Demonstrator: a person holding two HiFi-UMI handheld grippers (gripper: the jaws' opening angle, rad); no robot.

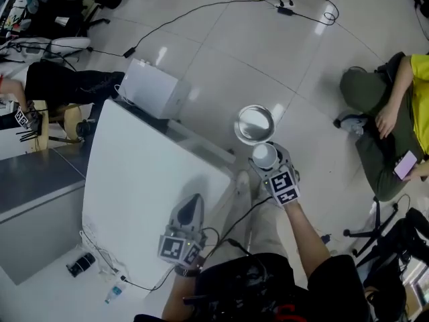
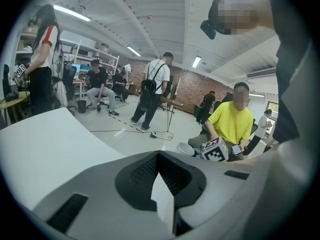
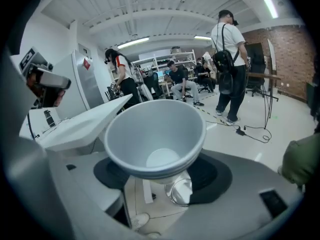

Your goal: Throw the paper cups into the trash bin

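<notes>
My right gripper [image 1: 267, 161] is shut on a white paper cup [image 1: 264, 155], held out past the white table's [image 1: 134, 180] right edge. On the floor just beyond the cup stands the round trash bin [image 1: 255, 123], its mouth open. In the right gripper view the cup [image 3: 150, 129] sits between the jaws of the right gripper [image 3: 160, 156], mouth toward the camera, and the bin [image 3: 181, 191] shows below it. My left gripper [image 1: 193, 205] hovers over the table's near right corner; in the left gripper view, the left gripper [image 2: 160, 159] has its jaws together with nothing in them.
A white box [image 1: 151, 86] stands at the table's far end. A person in a yellow shirt [image 1: 402, 113] sits on the floor to the right. Cables [image 1: 201, 9] run across the floor. Next to the bin is my own shoe [image 1: 242, 183]. A chair base [image 1: 375, 230] stands at right.
</notes>
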